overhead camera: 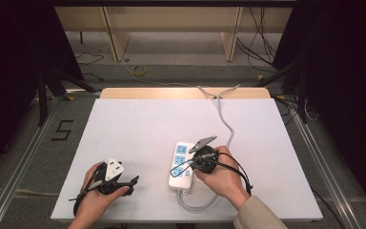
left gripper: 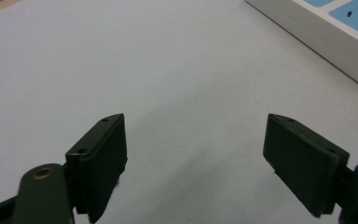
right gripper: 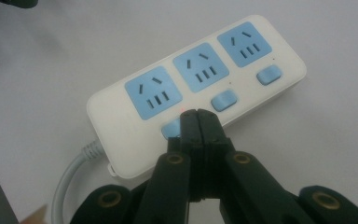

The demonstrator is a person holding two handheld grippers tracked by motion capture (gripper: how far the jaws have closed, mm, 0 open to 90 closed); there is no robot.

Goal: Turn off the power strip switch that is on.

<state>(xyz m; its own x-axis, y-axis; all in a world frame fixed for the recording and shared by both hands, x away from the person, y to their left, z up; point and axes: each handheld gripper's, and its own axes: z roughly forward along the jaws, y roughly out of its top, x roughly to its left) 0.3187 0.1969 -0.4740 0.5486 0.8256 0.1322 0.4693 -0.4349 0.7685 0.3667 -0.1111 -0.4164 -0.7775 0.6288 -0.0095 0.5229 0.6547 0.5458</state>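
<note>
Table [overhead camera: 138, 129] of white matte board carries a white three-socket power strip with blue faces [overhead camera: 180, 165]. My right gripper [right gripper: 198, 122], jaws pressed together, tips on its nearest blue switch [right gripper: 170, 129]. My left gripper [left gripper: 195, 154], jaws spread, rests left of the strip. Beyond it, grey floor and wooden shelving [overhead camera: 171, 24].

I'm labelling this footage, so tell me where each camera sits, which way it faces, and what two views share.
High view: above the person's side, facing forward and down on the white table; both hands and claws enter from below.
Left gripper view: rides the left claw, low over the table; open jaws, power strip beyond.
Right gripper view: rides the right claw, looking down its shut jaws at a switch.
All three share the power strip.
</note>
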